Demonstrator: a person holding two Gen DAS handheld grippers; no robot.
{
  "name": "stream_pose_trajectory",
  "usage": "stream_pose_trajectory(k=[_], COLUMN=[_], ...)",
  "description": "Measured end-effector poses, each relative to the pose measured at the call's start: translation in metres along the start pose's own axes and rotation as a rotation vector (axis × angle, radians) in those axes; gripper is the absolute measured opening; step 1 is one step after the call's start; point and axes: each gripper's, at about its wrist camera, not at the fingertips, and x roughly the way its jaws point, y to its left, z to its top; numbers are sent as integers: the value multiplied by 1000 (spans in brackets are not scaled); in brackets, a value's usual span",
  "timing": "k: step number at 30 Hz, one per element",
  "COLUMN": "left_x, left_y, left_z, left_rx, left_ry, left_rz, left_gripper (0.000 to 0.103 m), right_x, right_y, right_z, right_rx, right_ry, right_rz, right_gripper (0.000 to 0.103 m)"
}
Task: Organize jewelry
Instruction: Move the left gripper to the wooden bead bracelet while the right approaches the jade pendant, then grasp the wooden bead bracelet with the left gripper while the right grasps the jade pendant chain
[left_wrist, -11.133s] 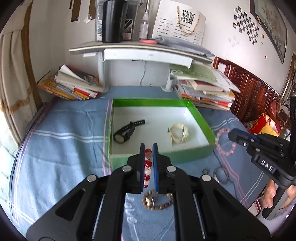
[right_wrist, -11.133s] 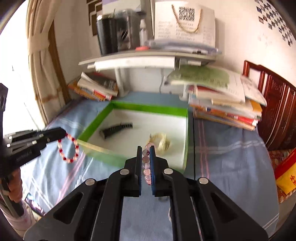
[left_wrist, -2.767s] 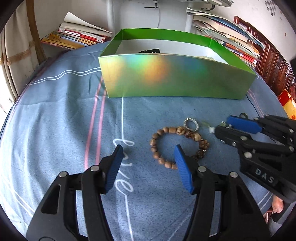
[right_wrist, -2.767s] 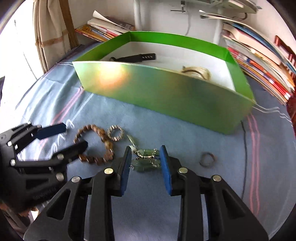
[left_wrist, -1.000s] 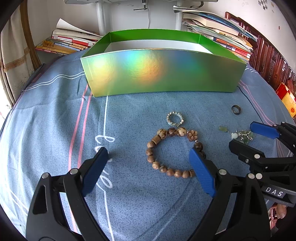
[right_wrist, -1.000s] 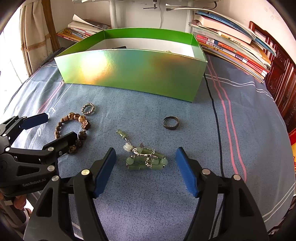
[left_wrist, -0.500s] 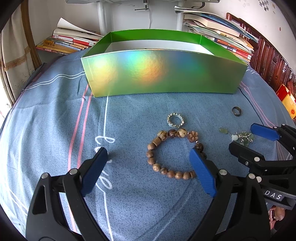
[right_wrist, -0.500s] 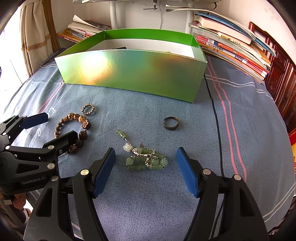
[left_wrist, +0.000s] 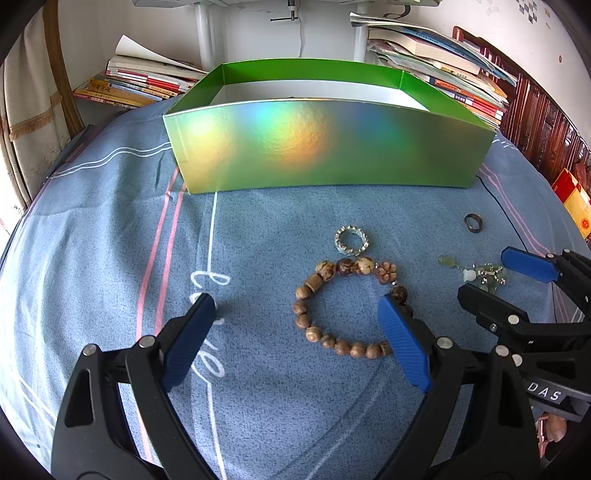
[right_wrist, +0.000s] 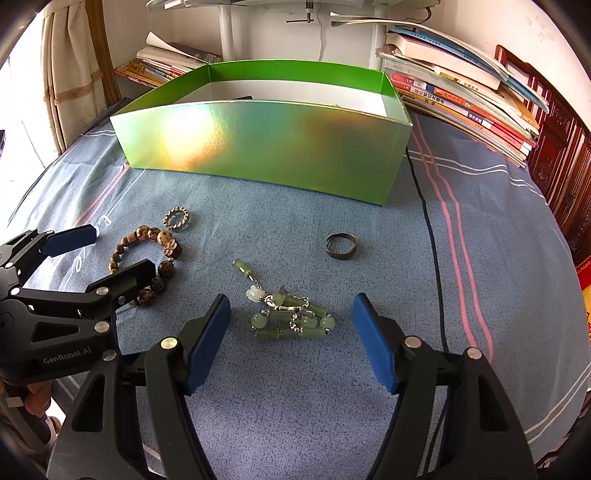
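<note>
My left gripper (left_wrist: 295, 314) is wide open, low over a brown wooden bead bracelet (left_wrist: 314, 284) that lies on the blue cloth between its fingers. A small silver ring (left_wrist: 351, 240) lies just beyond the bracelet. My right gripper (right_wrist: 291, 317) is wide open around a green jade bead bracelet (right_wrist: 291, 321) with a silver chain. A dark ring (right_wrist: 341, 245) lies further out to the right. The shiny green box (left_wrist: 325, 147) stands behind; its contents are mostly hidden by its front wall. Both grippers are empty.
Stacks of books (right_wrist: 461, 92) lie behind and right of the box, more books (left_wrist: 140, 85) at the back left. A black cable (right_wrist: 428, 229) runs down the cloth on the right. A dark wooden chair (right_wrist: 561, 147) stands at the far right.
Almost nothing has moved in the last second; both grippers stay wide open over their bracelets. Earlier, both carried bead bracelets to the box, then came down here.
</note>
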Motion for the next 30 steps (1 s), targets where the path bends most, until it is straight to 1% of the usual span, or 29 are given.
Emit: stream_pose_trajectory(k=[2,4,5,6,7,8,10,13,15,20,24,27,30], left_x=[-1,-3,-4,-4,-5,-5,-6,-8,-9,-8,-8,-8,-8], left_y=[1,4,5,7,9,11,15,25,28,27,25,23,21], left_z=[1,1,1,2,2,3,3,2,2,2,3,3,3], left_rx=[-4,-6,-11,-15,-23,-27,-35,-47,-53,-48,-46,-32,-26], left_ry=[-4,-21,-31,-36,-40,-42,-45,-41,-37,-32,-24,-28,-28], left_rz=[9,16,23,25,27,28,29,19,13,29,25,35,35], left_gripper=[84,67,62,52,45,40,23,12,9,9,9,11,16], right_x=[0,0,-1,-1,-2,-2,-4,-5,-6,-8,-8,-8,-8], right_y=[0,0,1,3,4,7,10,12,11,8,6,8,9], right_z=[0,0,0,1,1,1,0,-1,-2,-5,-6,-7,-7], right_rx=[1,0,-6,-12,-15,-20,-29,-37,-36,-26,-12,-19,-19], right_ry=[-2,-4,-5,-6,-5,-6,-9,-11,-12,-16,-18,-23,-25], right_rz=[1,8,14,19,22,27,33,37,42,47,51,45,49], right_gripper=[68,67,62,59,54,47,40,36,35,35,35,36,40])
